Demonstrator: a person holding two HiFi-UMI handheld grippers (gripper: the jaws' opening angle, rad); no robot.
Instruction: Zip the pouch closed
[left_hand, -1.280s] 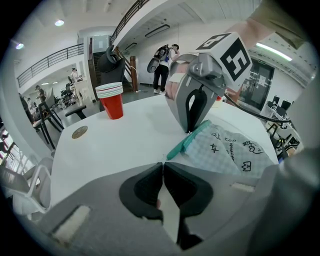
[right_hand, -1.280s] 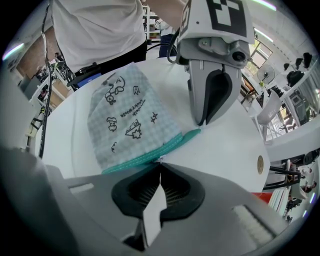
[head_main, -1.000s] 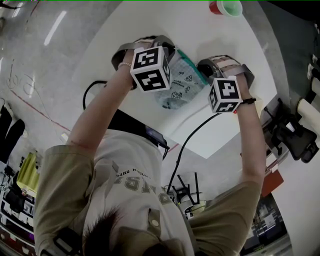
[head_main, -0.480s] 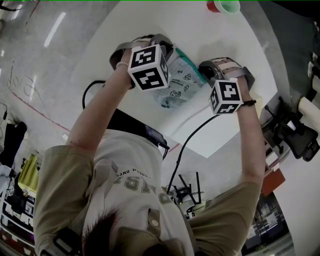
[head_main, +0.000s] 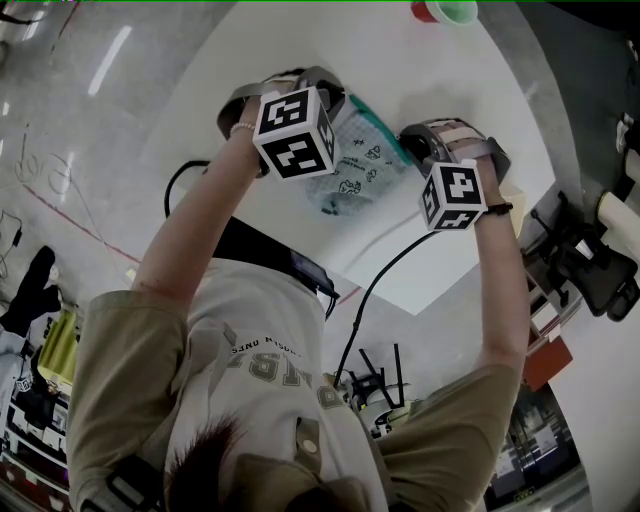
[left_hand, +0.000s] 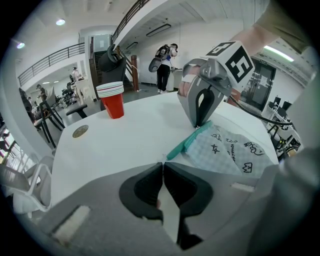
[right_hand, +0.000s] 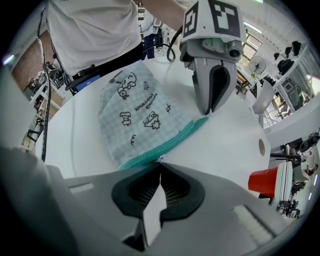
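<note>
With left gripper (left_hand: 162, 165) pinched shut on zipper tail (left_hand: 174, 151) and right gripper (right_hand: 159, 166) on apparent zipper pull (right_hand: 159, 159), pouch (right_hand: 135, 110) should be held taut, pull drawn straight.

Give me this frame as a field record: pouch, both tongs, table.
pouch: checked fabric with doodles, flat on the white table
zipper: teal strip along one edge; open or closed not clear
left tongs: shut, pinching one end of the zipper
right tongs: shut, pinching the other end
also on table: stack of red cups
</note>
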